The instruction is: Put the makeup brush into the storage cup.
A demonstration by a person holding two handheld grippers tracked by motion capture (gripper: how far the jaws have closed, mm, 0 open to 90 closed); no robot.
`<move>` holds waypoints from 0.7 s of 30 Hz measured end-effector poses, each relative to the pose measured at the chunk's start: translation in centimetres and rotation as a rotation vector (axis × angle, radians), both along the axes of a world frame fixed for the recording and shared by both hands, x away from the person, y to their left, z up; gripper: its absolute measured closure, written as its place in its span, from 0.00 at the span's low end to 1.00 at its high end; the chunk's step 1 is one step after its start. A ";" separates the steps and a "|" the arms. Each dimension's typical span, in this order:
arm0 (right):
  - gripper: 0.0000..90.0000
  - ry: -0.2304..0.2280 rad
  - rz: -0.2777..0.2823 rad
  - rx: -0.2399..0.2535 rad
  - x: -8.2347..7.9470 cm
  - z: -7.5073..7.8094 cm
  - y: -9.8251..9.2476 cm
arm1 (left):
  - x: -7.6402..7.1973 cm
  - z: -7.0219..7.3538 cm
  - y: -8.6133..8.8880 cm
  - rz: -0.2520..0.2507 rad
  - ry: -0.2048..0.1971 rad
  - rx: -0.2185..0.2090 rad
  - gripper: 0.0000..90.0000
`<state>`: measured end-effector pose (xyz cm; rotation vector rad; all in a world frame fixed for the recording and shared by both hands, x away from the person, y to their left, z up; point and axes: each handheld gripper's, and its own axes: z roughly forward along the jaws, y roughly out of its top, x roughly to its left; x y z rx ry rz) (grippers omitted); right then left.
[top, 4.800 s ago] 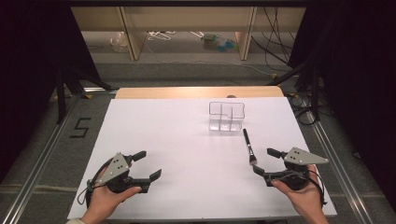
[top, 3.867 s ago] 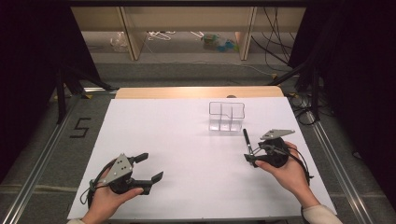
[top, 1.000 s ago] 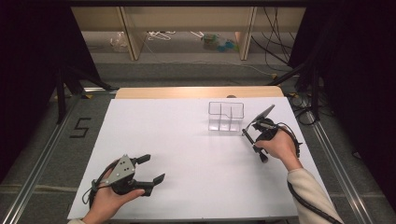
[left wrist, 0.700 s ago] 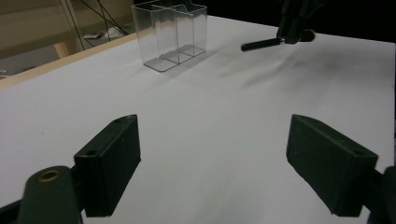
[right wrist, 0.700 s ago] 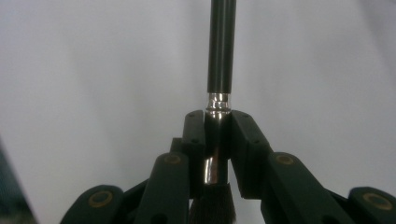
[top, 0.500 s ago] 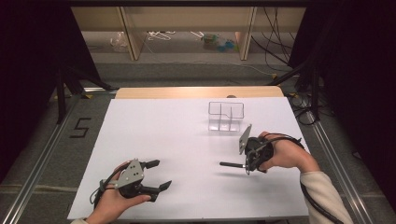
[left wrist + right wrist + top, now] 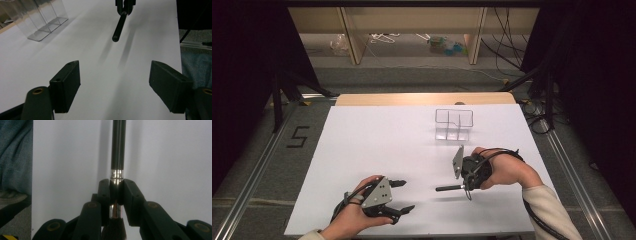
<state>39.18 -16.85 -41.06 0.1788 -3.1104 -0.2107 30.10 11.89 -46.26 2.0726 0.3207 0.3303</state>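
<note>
A black-handled brush [image 7: 447,188] with a silver ferrule is held level above the white table [image 7: 377,140], its handle pointing left. My right gripper [image 7: 468,186] is shut on the ferrule; in the right gripper view the jaws pinch the brush [image 7: 117,150] at my right gripper [image 7: 116,187], with the bristles below. My left gripper [image 7: 406,196] sits at the near left, open. Its jaws have just been closing a little with nothing between them. In the left gripper view my left gripper [image 7: 115,72] faces the brush [image 7: 120,25] handle tip ahead.
A clear plastic compartment holder [image 7: 454,125] stands at the back right of the table, also seen as the holder [image 7: 37,20] in the left gripper view. A wooden strip [image 7: 422,98] runs along the far edge. Cables [image 7: 539,120] lie on the floor at the right.
My right gripper has carried the brush from beside the clear holder toward the near middle and turned it level, handle to the left. My left gripper has shifted right.
</note>
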 end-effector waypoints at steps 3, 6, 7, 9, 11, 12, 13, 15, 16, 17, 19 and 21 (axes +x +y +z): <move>0.86 0.010 0.002 -0.008 -0.3 0.0 0.4 | 0.3 -0.1 -0.7 -0.017 -0.001 0.014 0.31; 0.86 0.011 -0.009 -0.041 -0.7 0.1 0.8 | 0.9 -0.2 -2.0 -0.049 -0.015 0.046 0.34; 0.86 0.016 -0.011 -0.043 -0.8 0.0 0.9 | 1.1 -0.2 -2.3 -0.057 -0.010 0.052 0.35; 0.86 0.019 -0.002 -0.047 -0.9 -0.1 1.2 | 1.4 -0.3 -2.8 -0.074 -0.005 0.066 0.37; 0.86 0.016 0.004 -0.051 -0.9 -0.2 1.3 | 1.6 -0.4 -3.3 -0.091 0.001 0.082 0.39; 0.86 0.023 0.009 -0.050 -0.9 -0.3 1.4 | 1.7 -0.5 -3.5 -0.101 0.007 0.087 0.40; 0.86 0.023 0.009 -0.050 -0.9 -0.3 1.4 | 1.7 -0.5 -3.5 -0.101 0.007 0.087 0.41; 0.86 0.017 0.031 -0.057 -0.9 -0.5 1.6 | 2.0 -0.5 -4.3 -0.125 0.022 0.091 0.42; 0.86 0.012 0.034 -0.060 -0.9 -0.5 1.7 | 2.0 -0.5 -4.5 -0.133 0.031 0.091 0.43; 0.86 0.021 0.027 -0.059 -1.0 -0.5 1.7 | 2.1 -0.5 -4.8 -0.135 0.028 0.089 0.44; 0.86 0.014 0.051 -0.056 -0.9 -0.6 1.9 | 2.2 -0.5 -5.3 -0.151 0.032 0.099 0.46; 0.86 0.027 0.030 -0.059 -1.1 -0.6 2.0 | 2.4 -0.6 -5.7 -0.162 0.033 0.108 0.48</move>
